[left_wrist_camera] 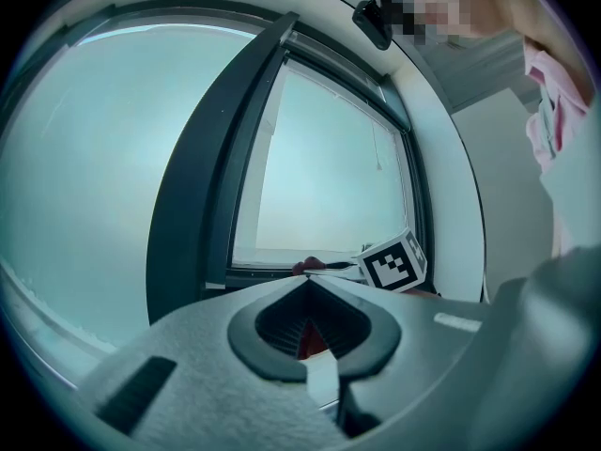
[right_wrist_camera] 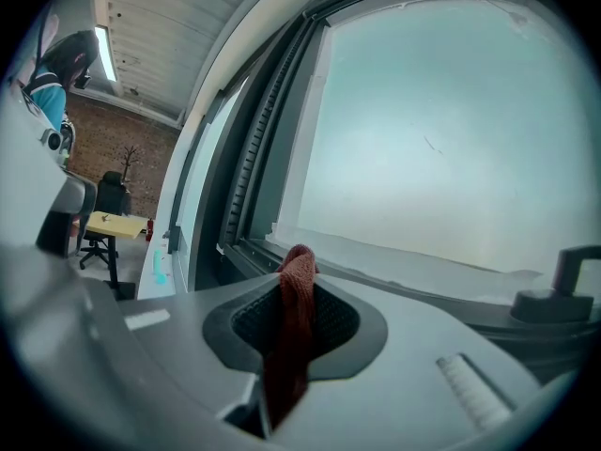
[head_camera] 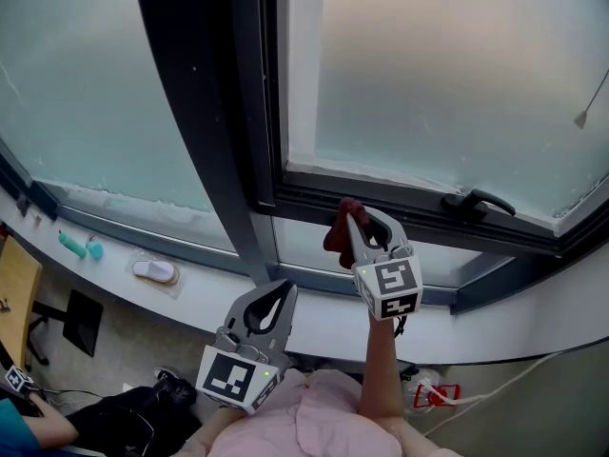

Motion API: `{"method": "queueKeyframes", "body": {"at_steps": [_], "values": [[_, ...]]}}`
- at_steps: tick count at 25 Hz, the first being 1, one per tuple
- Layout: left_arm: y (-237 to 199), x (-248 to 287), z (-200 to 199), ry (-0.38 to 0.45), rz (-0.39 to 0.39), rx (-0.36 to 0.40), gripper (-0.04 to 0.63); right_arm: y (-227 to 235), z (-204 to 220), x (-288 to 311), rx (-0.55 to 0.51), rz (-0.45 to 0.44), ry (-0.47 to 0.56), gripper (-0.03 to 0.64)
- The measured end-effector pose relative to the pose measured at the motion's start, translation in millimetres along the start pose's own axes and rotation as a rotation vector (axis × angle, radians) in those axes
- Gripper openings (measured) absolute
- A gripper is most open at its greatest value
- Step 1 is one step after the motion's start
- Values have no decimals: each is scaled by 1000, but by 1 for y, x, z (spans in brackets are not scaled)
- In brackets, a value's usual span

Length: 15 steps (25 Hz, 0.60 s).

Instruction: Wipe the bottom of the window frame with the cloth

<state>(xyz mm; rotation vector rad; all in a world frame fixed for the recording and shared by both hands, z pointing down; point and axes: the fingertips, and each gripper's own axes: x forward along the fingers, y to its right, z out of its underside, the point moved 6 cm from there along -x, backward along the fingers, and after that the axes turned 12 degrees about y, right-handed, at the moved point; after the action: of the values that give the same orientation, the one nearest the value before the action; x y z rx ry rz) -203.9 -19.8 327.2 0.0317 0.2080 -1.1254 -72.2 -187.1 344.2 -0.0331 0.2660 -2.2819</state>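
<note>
A dark red cloth [head_camera: 337, 230] is pinched in my right gripper [head_camera: 356, 219], which is shut on it and held up against the bottom rail of the dark window frame [head_camera: 409, 206], near the frame's left corner. In the right gripper view the cloth [right_wrist_camera: 294, 319] runs up between the jaws and bunches over the tips of that gripper [right_wrist_camera: 299, 269], just in front of the frame's lower ledge [right_wrist_camera: 404, 272]. My left gripper [head_camera: 283, 289] hangs lower and to the left, shut, with nothing in it. From the left gripper [left_wrist_camera: 308, 286] I see the right gripper's marker cube [left_wrist_camera: 393, 261].
A black window handle [head_camera: 476, 201] lies on the frame to the right of the cloth. The white sill [head_camera: 205, 298] carries teal objects [head_camera: 80, 247] and a small white item [head_camera: 154, 271]. Below are a wooden desk [head_camera: 17, 291], a chair [head_camera: 72, 320], floor cables and a person's arm [head_camera: 38, 428].
</note>
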Motion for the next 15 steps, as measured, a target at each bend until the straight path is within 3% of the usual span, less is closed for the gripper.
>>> {"method": "queueKeyframes", "body": {"at_steps": [15], "values": [[15, 13, 0, 10, 57, -15, -2, 29, 2, -24, -16, 79, -28, 54]]}}
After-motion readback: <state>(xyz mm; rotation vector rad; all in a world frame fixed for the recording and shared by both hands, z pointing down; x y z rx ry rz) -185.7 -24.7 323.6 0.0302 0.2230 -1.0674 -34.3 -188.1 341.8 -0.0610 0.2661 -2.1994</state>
